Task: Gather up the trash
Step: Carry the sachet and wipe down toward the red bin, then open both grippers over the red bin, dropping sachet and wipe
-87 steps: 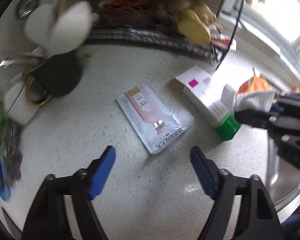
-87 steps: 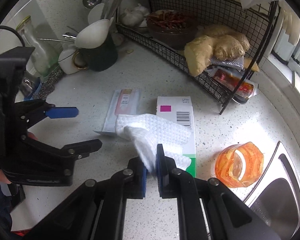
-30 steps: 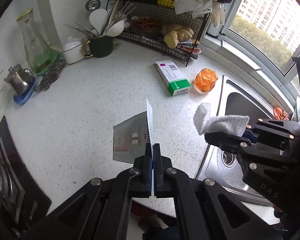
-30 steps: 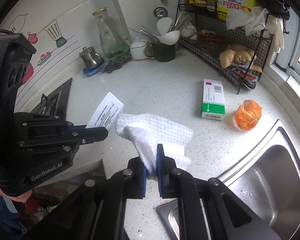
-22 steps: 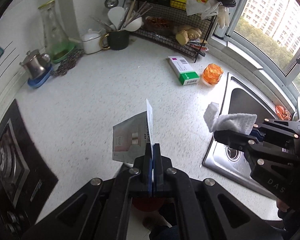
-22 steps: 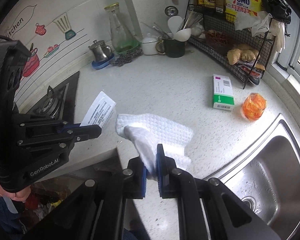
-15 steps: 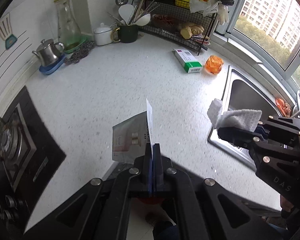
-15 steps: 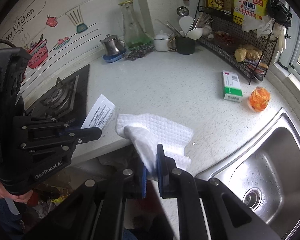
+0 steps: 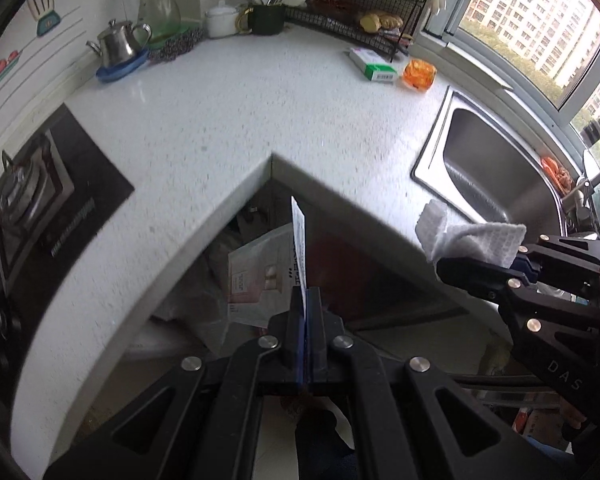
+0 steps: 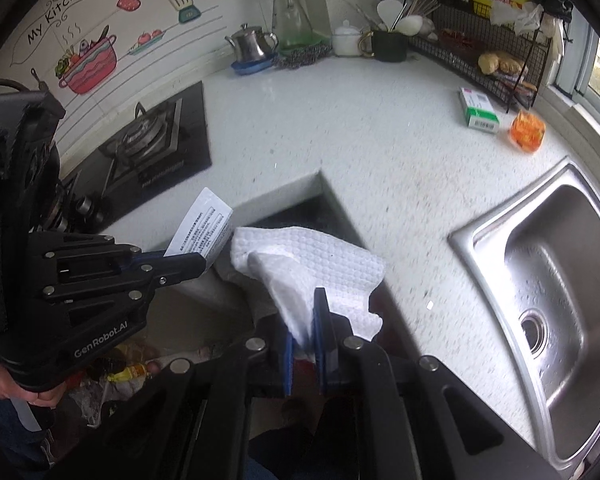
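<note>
Sachet [image 9: 260,276] clamped edge-on in left gripper [image 9: 306,312], jaws fully clenched on its lower edge; long axis running up and away from the fingertips, flat face turned to the left of the pads. Paper towel [image 10: 312,264] pinched in right gripper [image 10: 305,320], jaws nearly shut on a bunched fold, loose bulk fanning out ahead of and above the fingertips. Both loads past the inner corner edge of the countertop [image 9: 228,128], over the open recess below it. Beneath and behind the left fingertips: what appears to be clutter and a bag on the floor [image 10: 112,376]; no bin rim clearly made out, so drop target not confirmed. Grippers side by side, neither clearly nearer the recess.

Clearance: counter edges close ahead of both sets of fingertips; open room only downward. Sink [image 10: 548,280] well off to the right of the right fingers. Box [image 10: 478,114] and orange wrapper [image 10: 527,130] far ahead on the counter, uncollected.
</note>
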The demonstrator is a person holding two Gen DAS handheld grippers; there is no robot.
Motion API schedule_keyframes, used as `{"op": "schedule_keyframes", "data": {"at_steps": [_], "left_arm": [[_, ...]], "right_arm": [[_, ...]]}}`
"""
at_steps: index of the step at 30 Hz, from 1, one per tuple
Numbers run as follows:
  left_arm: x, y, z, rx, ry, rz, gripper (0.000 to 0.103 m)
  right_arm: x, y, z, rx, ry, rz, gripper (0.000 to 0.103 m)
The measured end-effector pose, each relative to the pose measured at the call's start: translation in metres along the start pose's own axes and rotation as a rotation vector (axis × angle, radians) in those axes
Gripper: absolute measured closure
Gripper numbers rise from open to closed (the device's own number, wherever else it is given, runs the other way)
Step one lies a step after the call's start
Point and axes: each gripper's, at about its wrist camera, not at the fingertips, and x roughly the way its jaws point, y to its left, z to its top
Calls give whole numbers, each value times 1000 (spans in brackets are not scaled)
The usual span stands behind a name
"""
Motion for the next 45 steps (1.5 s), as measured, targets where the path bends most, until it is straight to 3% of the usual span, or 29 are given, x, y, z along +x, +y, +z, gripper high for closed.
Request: {"op": "schedule_keyframes", "data": {"at_steps": [11, 20, 24, 33, 44, 45], "left_arm": [[74, 12, -50, -31, 108, 5, 103], [167, 30, -85, -43, 179, 41, 103], [204, 29, -98, -41, 210, 68, 103], [283, 28, -116, -52, 249, 43, 103], [325, 22, -118, 11, 242, 68, 102], [326, 23, -117, 9, 240, 76, 97]], "right_arm": [[68, -5, -45, 15, 122, 4, 95], [146, -24, -80, 51, 202, -14, 95], [176, -35, -90, 82, 211, -29, 95], [231, -54, -99, 127, 229, -53, 95], [258, -67, -111, 161, 243, -74, 95], [256, -67, -112, 161, 243, -73, 95]]}}
